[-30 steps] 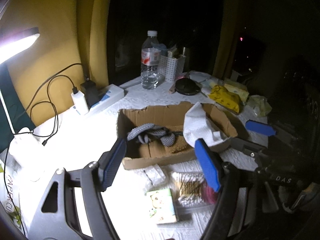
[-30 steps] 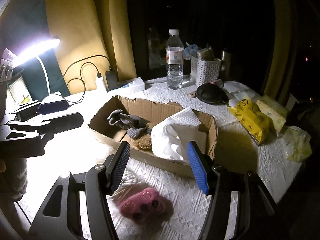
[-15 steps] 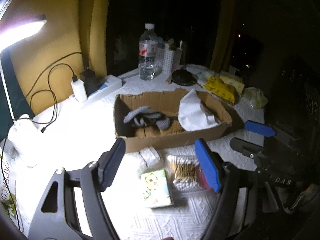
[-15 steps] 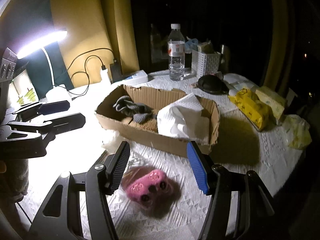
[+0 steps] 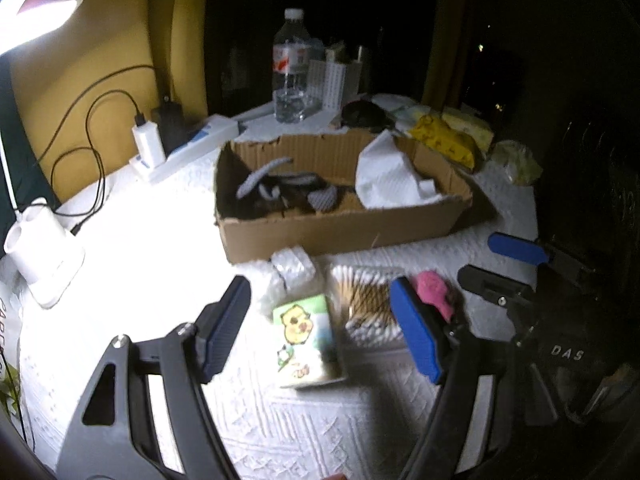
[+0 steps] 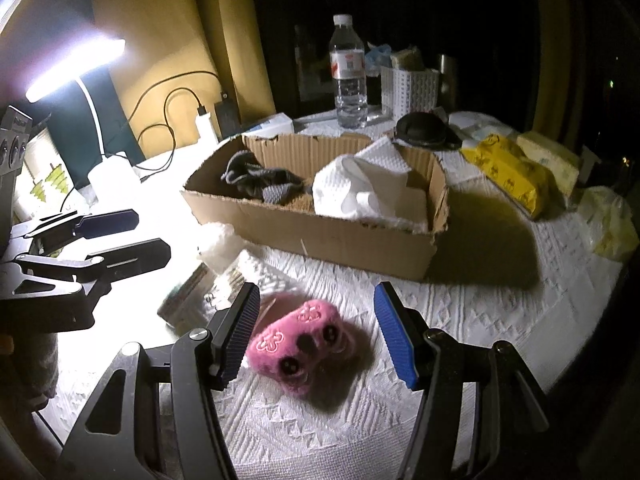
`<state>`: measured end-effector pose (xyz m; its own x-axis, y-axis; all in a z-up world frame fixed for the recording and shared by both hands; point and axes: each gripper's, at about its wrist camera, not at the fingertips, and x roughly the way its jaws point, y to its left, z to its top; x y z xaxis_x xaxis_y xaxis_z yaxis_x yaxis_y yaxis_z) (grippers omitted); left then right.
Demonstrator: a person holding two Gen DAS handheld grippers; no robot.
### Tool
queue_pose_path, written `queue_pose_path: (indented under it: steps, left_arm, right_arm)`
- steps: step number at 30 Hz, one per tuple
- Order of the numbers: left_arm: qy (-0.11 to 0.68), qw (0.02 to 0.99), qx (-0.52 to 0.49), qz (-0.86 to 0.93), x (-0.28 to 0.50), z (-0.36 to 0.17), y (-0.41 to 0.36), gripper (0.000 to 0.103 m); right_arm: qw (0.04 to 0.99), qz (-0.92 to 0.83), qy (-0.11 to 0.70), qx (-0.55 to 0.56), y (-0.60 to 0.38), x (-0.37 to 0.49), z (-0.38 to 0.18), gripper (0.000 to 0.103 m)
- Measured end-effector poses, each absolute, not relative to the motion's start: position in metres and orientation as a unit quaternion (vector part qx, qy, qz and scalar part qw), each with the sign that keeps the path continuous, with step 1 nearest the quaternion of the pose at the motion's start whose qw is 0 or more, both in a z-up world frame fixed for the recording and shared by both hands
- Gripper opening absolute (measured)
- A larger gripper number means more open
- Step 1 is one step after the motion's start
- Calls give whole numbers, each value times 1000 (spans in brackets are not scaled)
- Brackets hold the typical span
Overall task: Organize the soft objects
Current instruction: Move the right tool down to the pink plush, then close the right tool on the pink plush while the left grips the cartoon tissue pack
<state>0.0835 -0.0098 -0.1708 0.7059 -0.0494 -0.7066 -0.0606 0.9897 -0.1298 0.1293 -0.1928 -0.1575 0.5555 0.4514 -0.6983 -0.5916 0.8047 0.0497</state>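
My right gripper point(image 6: 316, 334) hangs with its blue pads wide apart and nothing between them but air; the pink plush toy point(image 6: 301, 347) lies just below and between them, low in the centre of the right wrist view, on the white textured counter point(image 6: 460, 320). It looks light and squashy, a stuffed lump with stitched paw marks and dark spots, so I judge it will give under the pads rather than slip or break. I would take it across its short width at the thick middle, closing well in so the fuzz does not slide out.

My left gripper point(image 5: 320, 328) is likewise spread and empty. In the lower middle of the left wrist view, a small tissue packet point(image 5: 306, 340) with a cartoon print lies between its pads. It looks soft and slightly crinkly, and its wrapper may be slick, so I would grip its long flat sides. A bag of cotton swabs point(image 5: 368, 304) lies just right of the packet.

The cardboard box point(image 6: 320, 236), in the middle of both views, already holds grey socks point(image 6: 260, 184) and a roll of white paper point(image 6: 360, 192); I judge the plush belongs there.
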Motion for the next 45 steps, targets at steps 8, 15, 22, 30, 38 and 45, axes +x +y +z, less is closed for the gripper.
queue_pose_path:
  steps: [8,15,22,30,38,45]
  left_arm:
    - [403,912,-73,10,85,-190,-6,74]
    - [420,904,-75,16,89,-205,-1,74]
    - [438,896,-69,21,94,-220,0,74]
    - [455,888,-60,28,98,-233,1,74]
    - [458,887,-56,12,94,-239,-1,62]
    - [454,889,-54,-6,86,-235,-6,49]
  right_arm:
    - [868,300,385,-90,-192,131,-178,63]
    - [863,302,397,-84,-190,134,-191,63]
    - [856,305,410,-77,-190,139,-201,63]
    - [845,317,424,-72,-183,138,-213,63]
    - [836,337,426,-72,-177,128,-214,44]
    - [840,339,415,-81,-179,121,-204,41]
